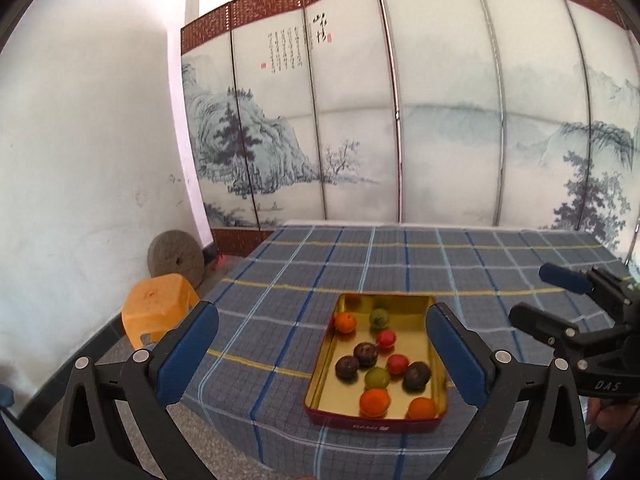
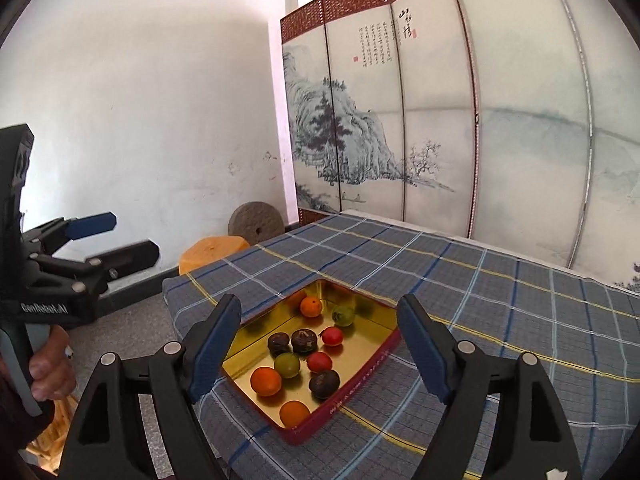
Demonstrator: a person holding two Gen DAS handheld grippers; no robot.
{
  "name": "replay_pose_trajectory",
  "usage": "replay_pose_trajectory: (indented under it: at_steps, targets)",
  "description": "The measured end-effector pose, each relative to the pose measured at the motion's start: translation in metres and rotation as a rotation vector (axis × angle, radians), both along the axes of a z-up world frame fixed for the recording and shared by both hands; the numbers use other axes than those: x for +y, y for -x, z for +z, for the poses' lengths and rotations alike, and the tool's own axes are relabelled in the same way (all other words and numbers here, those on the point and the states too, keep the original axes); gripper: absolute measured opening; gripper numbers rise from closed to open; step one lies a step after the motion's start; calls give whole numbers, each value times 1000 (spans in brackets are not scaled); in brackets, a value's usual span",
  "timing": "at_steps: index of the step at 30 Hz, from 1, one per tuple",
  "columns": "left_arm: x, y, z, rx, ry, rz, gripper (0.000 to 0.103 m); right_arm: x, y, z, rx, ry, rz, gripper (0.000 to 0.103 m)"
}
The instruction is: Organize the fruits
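Note:
A gold-lined tin tray (image 1: 320,364) with a red rim sits on the plaid table (image 1: 400,264) near its front edge; it also shows in the right wrist view (image 2: 360,376). It holds several small fruits: orange ones (image 1: 374,402), red ones (image 1: 397,363), green ones (image 1: 377,377) and dark brown ones (image 1: 416,376). My left gripper (image 1: 322,356) is open and empty, held above and in front of the tray. My right gripper (image 2: 318,354) is open and empty, also above the tray; it shows at the right of the left wrist view (image 1: 536,296).
A painted folding screen (image 1: 400,120) stands behind the table. An orange plastic stool (image 1: 154,306) and a round millstone (image 1: 176,258) sit on the floor at the left by the white wall. The table's left and front edges drop to the grey floor.

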State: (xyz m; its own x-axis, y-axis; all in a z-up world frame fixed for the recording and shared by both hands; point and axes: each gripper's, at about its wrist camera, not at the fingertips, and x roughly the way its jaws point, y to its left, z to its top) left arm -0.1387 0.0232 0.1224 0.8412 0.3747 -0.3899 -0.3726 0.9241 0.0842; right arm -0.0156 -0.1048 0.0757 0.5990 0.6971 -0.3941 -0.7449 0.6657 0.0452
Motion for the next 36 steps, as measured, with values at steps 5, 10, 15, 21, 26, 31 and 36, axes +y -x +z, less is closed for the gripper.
replay_pose_trajectory:
  at_steps: [5,10,15,21,26,31,36]
  targets:
    - [-8,4,14,-9,53,-53,103,-17,6,8,-18,-16,-22,78]
    - [-12,2,17,11,71,-66,103,-31,13,15,-35,-31,-44,81]
    - [-16,3,14,22,70,-62,103,-42,14,15,-44,-28,-63,81]
    - [-19,-7,4,61,71,-72,103,-52,2,3,-6,-15,-84,82]
    - [-18,-27,-15,125,81,-83,103,-67,-34,-28,68,62,-148,87]
    - [-14,-51,-32,188,97,-47,103,-104,-105,-83,221,223,-276,89]
    - [-14,-71,-40,243,117,-38,103,-157,-178,-134,381,330,-418,89]
